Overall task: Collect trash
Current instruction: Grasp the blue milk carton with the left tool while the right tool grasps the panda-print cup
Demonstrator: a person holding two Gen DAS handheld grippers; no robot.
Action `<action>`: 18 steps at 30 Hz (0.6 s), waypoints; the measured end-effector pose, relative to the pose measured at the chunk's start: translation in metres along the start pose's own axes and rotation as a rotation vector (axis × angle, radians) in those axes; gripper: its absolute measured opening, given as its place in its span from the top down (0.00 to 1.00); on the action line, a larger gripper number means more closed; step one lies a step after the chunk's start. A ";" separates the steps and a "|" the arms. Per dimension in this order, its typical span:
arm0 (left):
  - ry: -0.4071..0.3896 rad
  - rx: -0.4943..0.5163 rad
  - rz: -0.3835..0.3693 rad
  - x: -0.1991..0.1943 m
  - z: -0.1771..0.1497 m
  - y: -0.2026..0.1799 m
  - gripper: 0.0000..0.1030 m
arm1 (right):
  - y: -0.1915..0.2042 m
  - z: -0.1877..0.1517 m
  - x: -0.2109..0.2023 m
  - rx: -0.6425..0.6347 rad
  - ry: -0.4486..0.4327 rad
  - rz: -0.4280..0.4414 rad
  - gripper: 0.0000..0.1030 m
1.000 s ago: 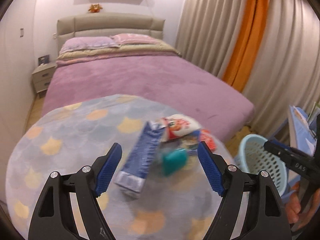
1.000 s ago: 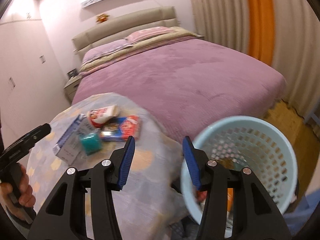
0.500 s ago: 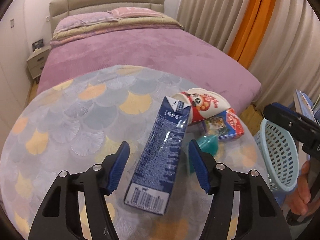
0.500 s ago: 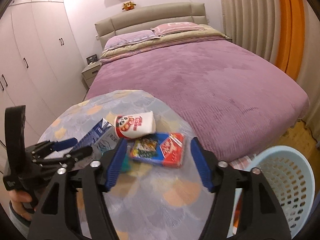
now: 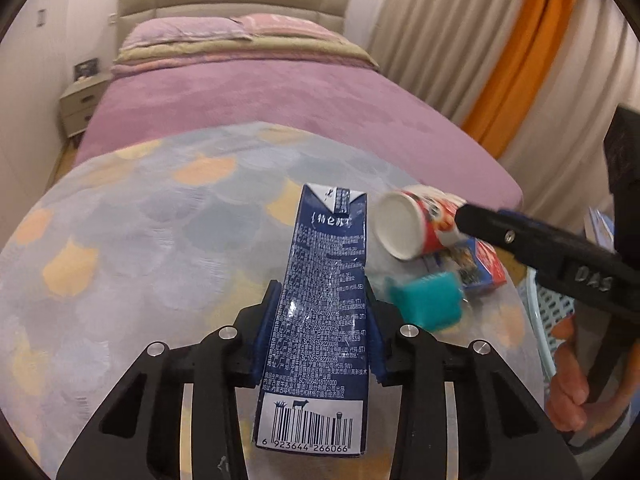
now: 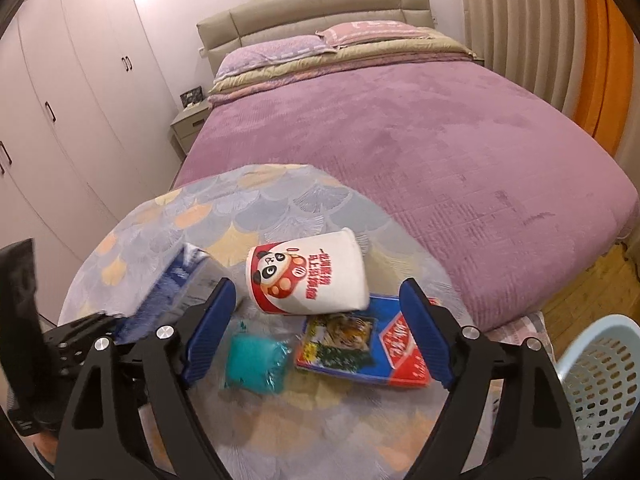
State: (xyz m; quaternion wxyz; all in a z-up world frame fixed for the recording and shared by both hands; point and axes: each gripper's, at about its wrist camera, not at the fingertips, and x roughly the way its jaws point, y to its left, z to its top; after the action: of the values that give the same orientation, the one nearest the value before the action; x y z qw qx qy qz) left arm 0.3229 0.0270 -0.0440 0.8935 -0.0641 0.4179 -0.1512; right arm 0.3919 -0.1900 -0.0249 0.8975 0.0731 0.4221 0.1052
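Observation:
My left gripper is shut on a dark blue milk carton, its blue pads pressing both long sides; the carton also shows in the right wrist view. A white paper cup with a panda print lies on its side on the round table. A teal wrapper and a flat red and blue packet lie in front of the cup. My right gripper is open, hovering above these, with the wrapper and packet between its fingers. The right gripper also shows in the left wrist view, over the cup.
A light blue perforated basket stands on the floor to the right of the table. A bed with a purple cover lies just behind the table. White wardrobes line the left wall, curtains the right.
My left gripper moved forward and closed on the milk carton. My right gripper swung left from over the basket to above the cup, wrapper and packet, staying open.

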 end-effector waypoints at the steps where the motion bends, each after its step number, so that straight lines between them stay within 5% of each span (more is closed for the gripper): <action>1: -0.006 -0.013 -0.002 -0.001 0.000 0.004 0.66 | 0.001 0.000 0.004 0.000 0.005 -0.002 0.20; 12: -0.023 -0.037 -0.015 -0.001 0.000 0.017 0.66 | 0.006 0.002 0.040 -0.012 0.045 -0.039 0.20; 18: -0.034 -0.040 -0.014 -0.002 0.001 0.016 0.66 | 0.005 0.001 0.035 -0.018 0.023 -0.045 0.28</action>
State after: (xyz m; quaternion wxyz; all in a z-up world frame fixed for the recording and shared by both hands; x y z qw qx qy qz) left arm 0.3258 0.0432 -0.0454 0.8980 -0.0872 0.4052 -0.1480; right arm 0.4137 -0.1767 -0.0498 0.8953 0.0544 0.4329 0.0897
